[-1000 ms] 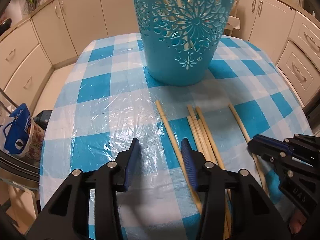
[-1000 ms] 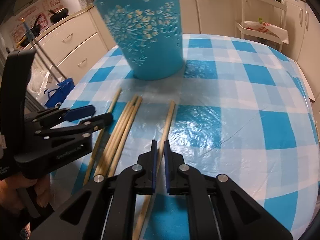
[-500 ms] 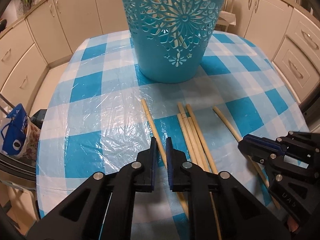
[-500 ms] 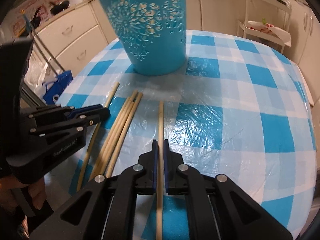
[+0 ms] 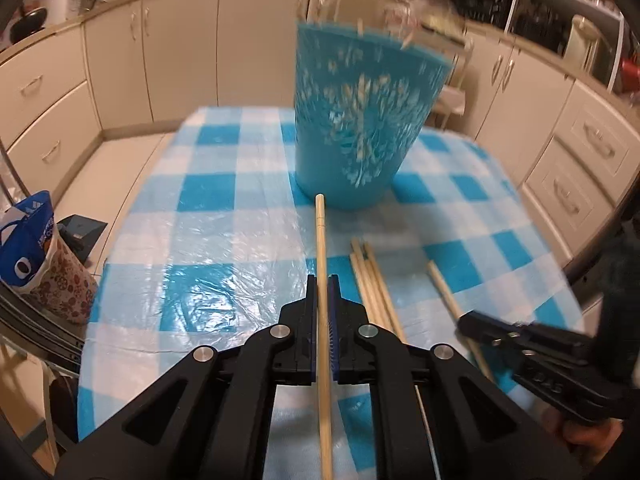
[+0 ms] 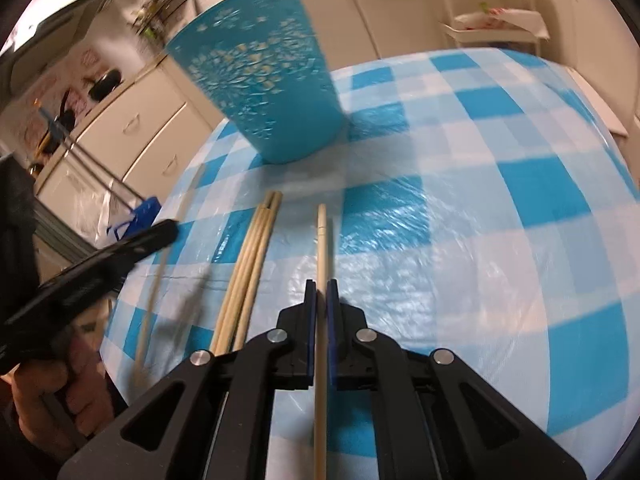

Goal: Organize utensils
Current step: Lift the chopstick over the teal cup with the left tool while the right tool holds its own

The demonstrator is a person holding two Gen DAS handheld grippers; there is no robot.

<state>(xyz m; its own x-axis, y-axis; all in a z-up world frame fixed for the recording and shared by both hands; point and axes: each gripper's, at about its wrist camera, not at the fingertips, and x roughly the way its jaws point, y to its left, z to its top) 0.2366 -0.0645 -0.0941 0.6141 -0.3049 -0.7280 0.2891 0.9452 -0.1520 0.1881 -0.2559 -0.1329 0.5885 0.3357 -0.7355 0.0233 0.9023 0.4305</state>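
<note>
A turquoise cut-out holder (image 5: 362, 120) stands on the checked table; it also shows in the right wrist view (image 6: 264, 88). My left gripper (image 5: 322, 280) is shut on a wooden chopstick (image 5: 321, 248) and holds it off the table, tip toward the holder. My right gripper (image 6: 321, 285) is shut on another chopstick (image 6: 321, 240), also lifted. A bundle of chopsticks (image 5: 372, 284) lies between the grippers, seen in the right wrist view too (image 6: 250, 264). The right gripper's body (image 5: 532, 344) shows at the left view's lower right.
The round table (image 5: 208, 200) carries a blue-and-white checked cloth under clear plastic. Cream kitchen cabinets (image 5: 56, 92) ring the room. A blue bag (image 5: 28, 248) stands on the floor at the left. A white rack (image 6: 496, 28) stands beyond the table.
Both grippers have lifted with their chopsticks and tilted up, so the holder's rim is now in view. The left gripper closed on its chopstick within the last second.
</note>
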